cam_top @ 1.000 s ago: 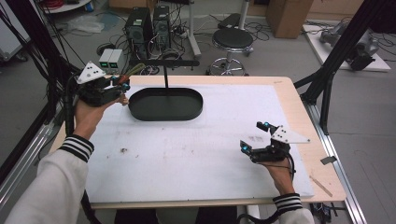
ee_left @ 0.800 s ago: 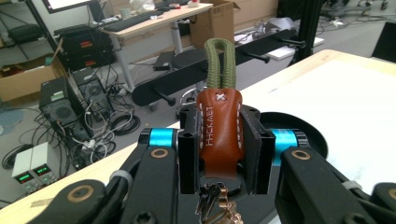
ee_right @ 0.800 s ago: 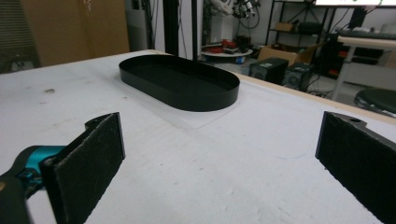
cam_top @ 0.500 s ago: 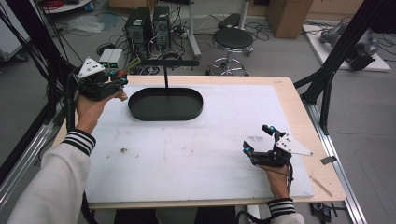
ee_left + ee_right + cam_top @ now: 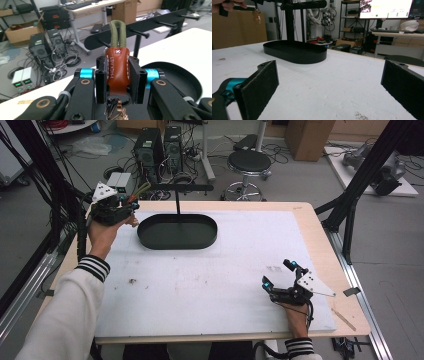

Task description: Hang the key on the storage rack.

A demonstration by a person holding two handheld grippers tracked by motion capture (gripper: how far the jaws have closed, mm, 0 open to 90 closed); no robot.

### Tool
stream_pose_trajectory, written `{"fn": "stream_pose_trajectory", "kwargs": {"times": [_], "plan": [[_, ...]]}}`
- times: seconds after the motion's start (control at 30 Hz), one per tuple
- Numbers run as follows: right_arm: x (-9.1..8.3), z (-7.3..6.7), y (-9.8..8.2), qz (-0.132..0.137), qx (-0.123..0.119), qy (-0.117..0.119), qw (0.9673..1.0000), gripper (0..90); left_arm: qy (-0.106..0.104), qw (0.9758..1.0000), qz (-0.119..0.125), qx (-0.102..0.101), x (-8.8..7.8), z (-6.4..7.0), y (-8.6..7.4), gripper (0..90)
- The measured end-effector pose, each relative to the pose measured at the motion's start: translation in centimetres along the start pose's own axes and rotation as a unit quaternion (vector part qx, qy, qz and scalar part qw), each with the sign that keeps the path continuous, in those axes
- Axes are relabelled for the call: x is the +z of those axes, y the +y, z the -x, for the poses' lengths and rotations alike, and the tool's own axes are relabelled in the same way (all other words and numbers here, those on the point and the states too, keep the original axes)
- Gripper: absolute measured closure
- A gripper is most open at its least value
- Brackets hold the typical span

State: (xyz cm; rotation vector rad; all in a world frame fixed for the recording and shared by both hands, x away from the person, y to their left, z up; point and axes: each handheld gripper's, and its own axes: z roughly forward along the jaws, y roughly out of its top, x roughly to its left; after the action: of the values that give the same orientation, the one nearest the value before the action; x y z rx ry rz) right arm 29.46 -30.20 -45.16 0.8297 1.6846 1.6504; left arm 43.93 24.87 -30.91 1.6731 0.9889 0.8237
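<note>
Key fob [image 5: 117,68], gripped by left gripper [image 5: 131,206], seems nearer the rack [image 5: 180,187] than before.

One piece of lettering could be read. In the left gripper view, near the middle of the frame, a brown leather key fob [image 5: 117,71] carried stamped capital letters running lengthwise down its left side, reading roughly "HICKAET"; the letters were small and not all certain. Above them on the same leather sat a white stitched cross. At the lower left of that frame, a small grey box [image 5: 22,81] on the floor showed green lit displays, their digits too small to read. In the right gripper view, a screen [image 5: 385,8] at the upper right showed writing too blurred to make out.
</note>
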Motion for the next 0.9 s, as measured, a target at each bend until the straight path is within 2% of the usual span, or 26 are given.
{"fn": "stream_pose_trajectory", "kwargs": {"times": [0.13,0.4,0.47,0.7,0.73,0.9], "plan": [[0.0,-0.1,-0.1,0.0,-0.002,-0.005,1.0,0.3,0.003,1.0,-0.006,-0.003,0.4,-0.2,-0.3,71.0],[-0.2,0.2,-0.2,0.008,0.014,-0.006,0.9999,0.3,0.016,0.9997,-0.015,-0.006,0.8,-0.3,-1.0,70.9],[-0.2,0.2,-0.2,0.009,0.012,-0.007,0.9999,0.3,0.013,0.9997,-0.018,-0.011,0.9,-0.3,-1.3,70.9],[-0.2,0.1,-0.2,0.007,0.015,-0.006,0.9998,0.3,0.012,0.9995,-0.028,-0.007,1.0,-0.1,-1.4,70.9],[-0.2,0.2,-0.2,0.008,0.014,-0.007,0.9998,0.3,0.012,0.9993,-0.035,0.0,1.1,0.0,-1.4,70.9],[-0.2,0.2,-0.2,0.008,0.012,-0.006,0.9999,0.3,0.016,0.9989,-0.043,-0.006,1.6,0.1,-1.9,70.9]]}}
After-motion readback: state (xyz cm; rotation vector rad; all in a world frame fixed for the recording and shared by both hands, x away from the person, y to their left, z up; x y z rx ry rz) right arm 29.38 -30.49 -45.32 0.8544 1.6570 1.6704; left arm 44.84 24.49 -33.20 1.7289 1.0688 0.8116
